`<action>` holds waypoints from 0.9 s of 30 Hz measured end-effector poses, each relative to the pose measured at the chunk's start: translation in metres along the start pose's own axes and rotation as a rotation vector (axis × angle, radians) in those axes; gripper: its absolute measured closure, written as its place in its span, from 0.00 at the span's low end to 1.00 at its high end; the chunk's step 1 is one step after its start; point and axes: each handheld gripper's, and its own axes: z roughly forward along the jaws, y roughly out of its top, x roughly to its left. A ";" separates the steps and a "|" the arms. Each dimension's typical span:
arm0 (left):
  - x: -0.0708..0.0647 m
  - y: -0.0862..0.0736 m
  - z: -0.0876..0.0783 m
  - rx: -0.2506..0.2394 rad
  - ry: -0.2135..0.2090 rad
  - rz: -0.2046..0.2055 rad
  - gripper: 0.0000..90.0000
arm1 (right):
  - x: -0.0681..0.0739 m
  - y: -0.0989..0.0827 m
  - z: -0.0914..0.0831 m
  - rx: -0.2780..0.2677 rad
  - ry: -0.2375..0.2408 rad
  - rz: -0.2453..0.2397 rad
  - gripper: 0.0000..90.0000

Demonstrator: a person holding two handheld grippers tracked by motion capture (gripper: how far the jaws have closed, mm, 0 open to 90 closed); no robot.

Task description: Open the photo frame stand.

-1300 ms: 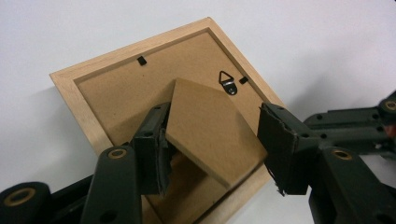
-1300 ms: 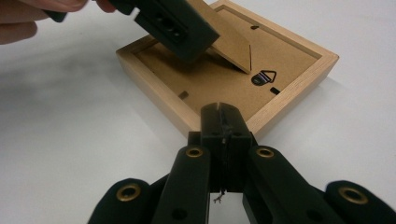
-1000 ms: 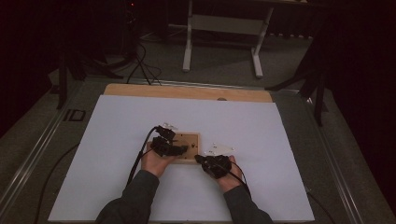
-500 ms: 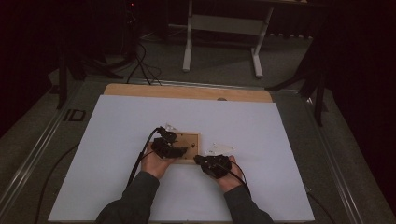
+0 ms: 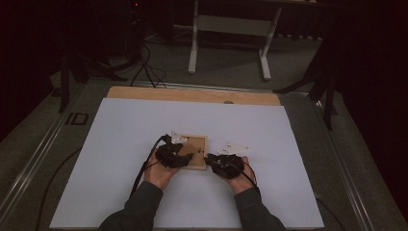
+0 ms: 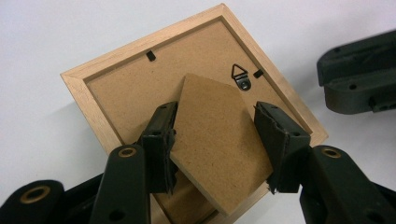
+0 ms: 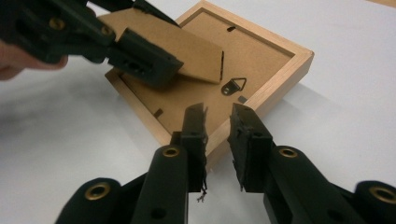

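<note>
Left gripper view: my left gripper (image 6: 215, 140) pinches the stiff stand flap (image 6: 217, 135) of a light frame (image 6: 112, 98), face down. My right gripper (image 7: 218, 133) has just been opening over the near rail, clamping nothing; that rail's a solid hold.

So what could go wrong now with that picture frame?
The left gripper is clamped on the fold-out stand at the back of the wooden frame. Pulled too far, that thin board might bend or tear at its hinge. The right gripper has just been opening at the frame's edge, with nothing pinched. With that edge let go, the frame could slide or lift on the white table.
</note>
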 end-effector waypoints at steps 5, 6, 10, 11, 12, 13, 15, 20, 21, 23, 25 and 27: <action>-0.007 -0.008 -0.004 -0.036 0.034 0.034 0.58 | -0.007 0.007 -0.002 -0.009 0.017 0.024 0.77; -0.008 -0.009 -0.005 -0.041 0.039 0.041 0.58 | -0.008 0.008 -0.002 -0.011 0.020 0.030 0.76; -0.011 -0.013 -0.007 -0.065 0.053 0.062 0.58 | -0.009 0.010 0.004 -0.005 0.033 0.050 0.72; -0.012 -0.014 -0.008 -0.070 0.056 0.067 0.58 | -0.009 0.010 0.006 0.001 0.033 0.053 0.71; -0.012 -0.016 -0.008 -0.076 0.059 0.070 0.58 | -0.009 0.010 0.008 0.007 0.033 0.054 0.71; -0.013 -0.017 -0.009 -0.079 0.062 0.074 0.58 | -0.009 0.010 0.010 0.014 0.034 0.054 0.70; -0.014 -0.018 -0.010 -0.085 0.067 0.084 0.58 | -0.008 0.011 0.013 0.017 0.033 0.053 0.68; -0.015 -0.023 -0.013 -0.100 0.076 0.099 0.58 | -0.008 0.013 0.014 0.019 0.033 0.052 0.66; -0.016 -0.024 -0.013 -0.103 0.079 0.100 0.58 | -0.009 0.014 0.014 0.019 0.032 0.050 0.65; -0.017 -0.026 -0.014 -0.109 0.083 0.106 0.58 | -0.010 0.015 0.013 0.017 0.033 0.054 0.65; -0.018 -0.028 -0.015 -0.114 0.089 0.109 0.58 | -0.011 0.016 0.013 0.015 0.035 0.055 0.65; -0.019 -0.028 -0.015 -0.116 0.091 0.111 0.58 | -0.015 0.019 0.014 0.010 0.030 0.062 0.65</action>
